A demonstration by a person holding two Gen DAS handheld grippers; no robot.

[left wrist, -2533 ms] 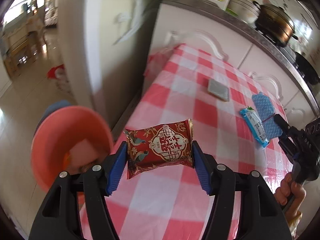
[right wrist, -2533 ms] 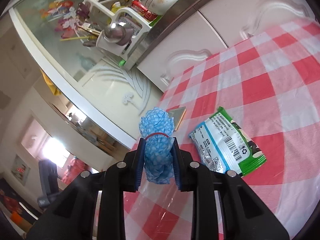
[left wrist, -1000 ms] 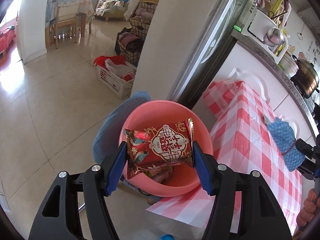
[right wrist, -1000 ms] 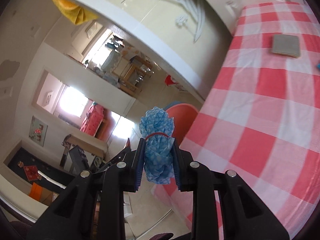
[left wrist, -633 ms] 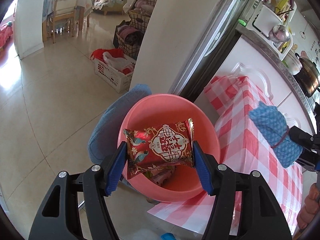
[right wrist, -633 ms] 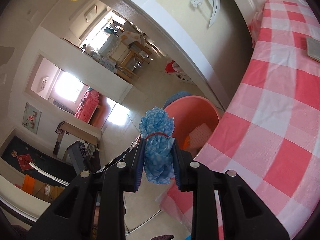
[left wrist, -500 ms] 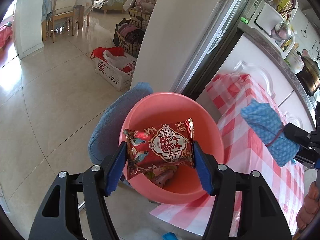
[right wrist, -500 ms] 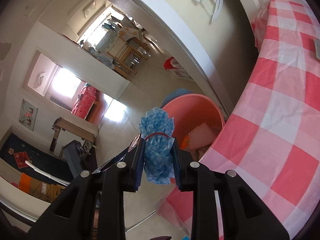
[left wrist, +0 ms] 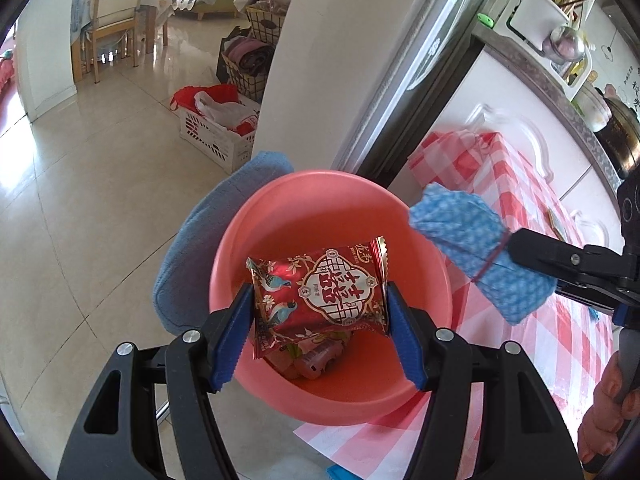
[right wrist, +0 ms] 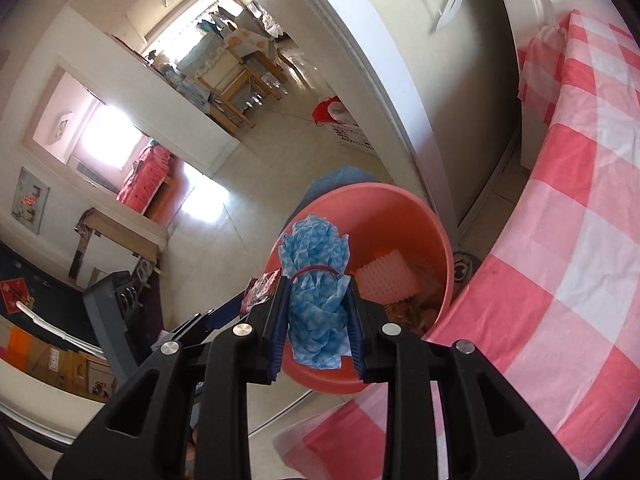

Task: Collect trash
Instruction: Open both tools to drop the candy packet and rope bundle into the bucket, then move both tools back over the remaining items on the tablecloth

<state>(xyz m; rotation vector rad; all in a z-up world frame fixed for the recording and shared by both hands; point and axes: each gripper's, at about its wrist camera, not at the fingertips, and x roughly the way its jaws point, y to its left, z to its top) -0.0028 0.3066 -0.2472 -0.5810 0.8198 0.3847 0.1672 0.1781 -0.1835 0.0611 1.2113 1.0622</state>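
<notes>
left gripper (left wrist: 320, 320) clamped on red packet (left wrist: 318, 288), over the pink bin (left wrist: 304, 208) | right gripper (right wrist: 318, 320) jaws opening, blue cloth (right wrist: 316, 300) between them, at bin's rim | bin off the checked table's (right wrist: 580, 240) edge

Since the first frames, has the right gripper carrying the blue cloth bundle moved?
Yes. The right gripper with the blue cloth bundle left the checked tablecloth and now hangs at the pink basin beside it.
</notes>
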